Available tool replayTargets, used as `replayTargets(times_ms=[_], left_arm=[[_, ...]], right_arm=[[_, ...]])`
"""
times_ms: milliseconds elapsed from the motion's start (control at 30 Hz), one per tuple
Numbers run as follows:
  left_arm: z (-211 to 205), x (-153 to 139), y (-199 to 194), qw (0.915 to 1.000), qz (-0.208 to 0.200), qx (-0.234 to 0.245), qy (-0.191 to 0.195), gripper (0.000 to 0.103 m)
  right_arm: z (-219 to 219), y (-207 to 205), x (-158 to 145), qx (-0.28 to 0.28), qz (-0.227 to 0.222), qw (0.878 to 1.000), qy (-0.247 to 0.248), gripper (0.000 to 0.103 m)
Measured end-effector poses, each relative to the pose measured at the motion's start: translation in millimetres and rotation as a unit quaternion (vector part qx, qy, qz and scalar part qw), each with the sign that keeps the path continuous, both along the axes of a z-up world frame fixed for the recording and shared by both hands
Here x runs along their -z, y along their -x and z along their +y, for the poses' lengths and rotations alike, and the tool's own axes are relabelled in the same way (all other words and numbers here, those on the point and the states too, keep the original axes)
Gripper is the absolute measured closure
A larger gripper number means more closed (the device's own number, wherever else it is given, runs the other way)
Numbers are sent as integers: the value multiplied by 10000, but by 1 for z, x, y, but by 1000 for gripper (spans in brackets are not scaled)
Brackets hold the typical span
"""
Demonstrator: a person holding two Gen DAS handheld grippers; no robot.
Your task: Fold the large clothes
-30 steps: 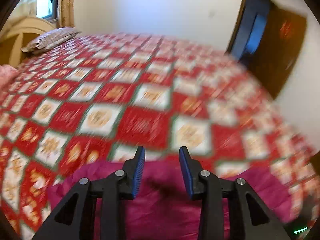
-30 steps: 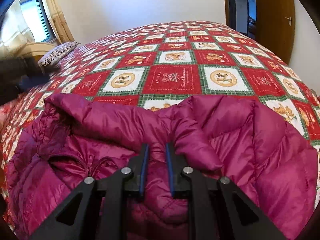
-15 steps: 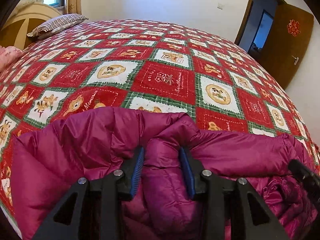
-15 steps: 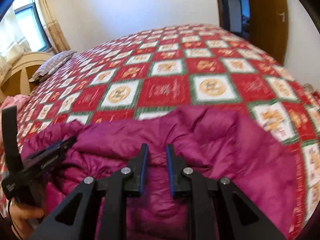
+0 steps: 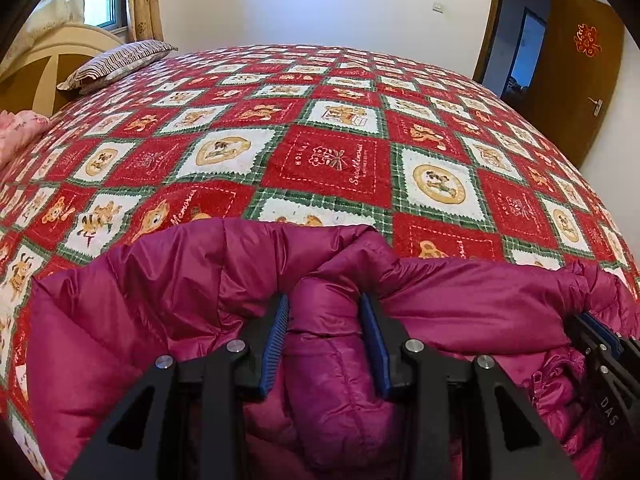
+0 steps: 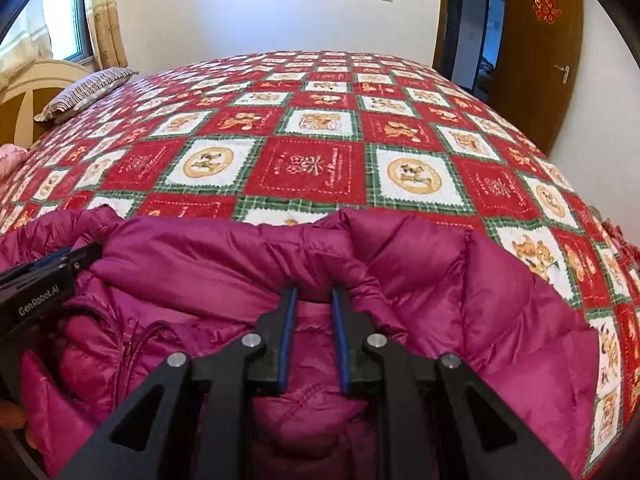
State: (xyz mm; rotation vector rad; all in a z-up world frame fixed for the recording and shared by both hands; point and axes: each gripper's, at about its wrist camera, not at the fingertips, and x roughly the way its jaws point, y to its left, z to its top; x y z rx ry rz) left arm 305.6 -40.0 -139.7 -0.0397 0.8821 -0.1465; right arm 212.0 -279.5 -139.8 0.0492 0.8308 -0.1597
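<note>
Magenta puffer jacket lies bunched at the near edge of the bed, on the red/white/green patchwork bedspread. Rest of the bedspread out to the far edge carries nothing but a striped pillow at the far-left corner, by the cream headboard. Pink fabric shows at the left edge, below the pillow.

Left tool: jaws partly apart, a thick padded roll of the jacket sits between the blue pads. Fabric fills the gap and bulges against both pads, so it reads as a grip on the jacket. Upper fold of the jacket drapes over the fingertips.

Right tool: jaws much narrower, nearly parallel, tips buried under a jacket fold. Quilted fabric is visible in the slot between the pads and looks pinched at the tips; reads as clamped on the jacket.

Both tools are at the same near-edge zone, left one toward the left side of the jacket, right one toward the right. Each is visible in the other's camera: right tool at the right edge of the left view, left tool at the left edge of the right view, its tip touching the jacket.

Zipper runs down the jacket between the two tools.

Wooden door stands open past the bed's far-right corner.
</note>
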Motion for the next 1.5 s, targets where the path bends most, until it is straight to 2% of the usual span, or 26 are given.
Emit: replayTargets(times_ms=[100,133,200,233,267,300,367,400,467,533,600,700,800,867,967,1100,1200,1267,1400,1500], left_arm=[[10,-1,-2,9990,92,32,436,61],[19,-4,-3,9970,196,77,751,61],[38,-13,-5,9897,546,186,1310,61],[53,-21,-2,9834,711,153,1661,61],[65,-28,3,9787,758,122,1906,61],[84,-41,15,9730,685,82,2201,61],[111,-61,42,9682,394,-26,2470,57],[128,-72,63,9665,228,-34,2557,54],[149,-88,98,9671,2,188,2539,52],[167,-104,138,9723,-185,552,2264,52],[182,-115,179,9767,-299,859,1943,52],[212,-121,244,9768,-342,1222,1727,50],[239,-115,295,9790,-208,1231,1612,46],[258,-110,325,9811,-91,1119,1578,45],[278,-109,354,9844,81,1054,1410,45],[308,-136,388,9896,-332,956,1024,45],[331,-159,413,9851,-750,914,1247,42],[341,-167,425,9809,-907,943,1439,30],[338,-170,439,9760,-1165,1088,1486,29],[324,-169,435,9728,-1065,1275,1612,29]], right_arm=[[-3,-1,-1,-24,20,9999,-103,83],[-6,-1,-4,-59,62,9997,-234,83],[-12,5,-16,-99,193,9990,-389,82],[-15,16,-27,-33,91,9989,-463,82],[-20,39,-48,37,-265,9980,-571,77],[-22,53,-59,22,-460,9970,-623,63],[-27,103,-93,17,-997,9928,-671,45],[-30,132,-107,19,-1230,9899,-710,43],[-32,178,-125,-65,-1460,9860,-805,43],[-33,221,-138,-121,-1530,9851,-778,43],[-32,277,-150,-242,-1544,9858,-620,43],[-26,333,-155,-368,-1387,9894,-233,43],[-16,399,-160,-522,-1103,9923,230,40],[-11,431,-165,-664,-957,9926,331,40],[-5,470,-178,-871,-1009,9904,378,40],[4,502,-195,-1054,-1329,9845,444,35],[8,519,-196,-1180,-1468,9815,339,35],[12,530,-196,-1343,-1543,9788,99,35],[9,567,-217,-1229,-1890,9742,-138,35],[6,604,-243,-985,-2215,9702,1,35]])
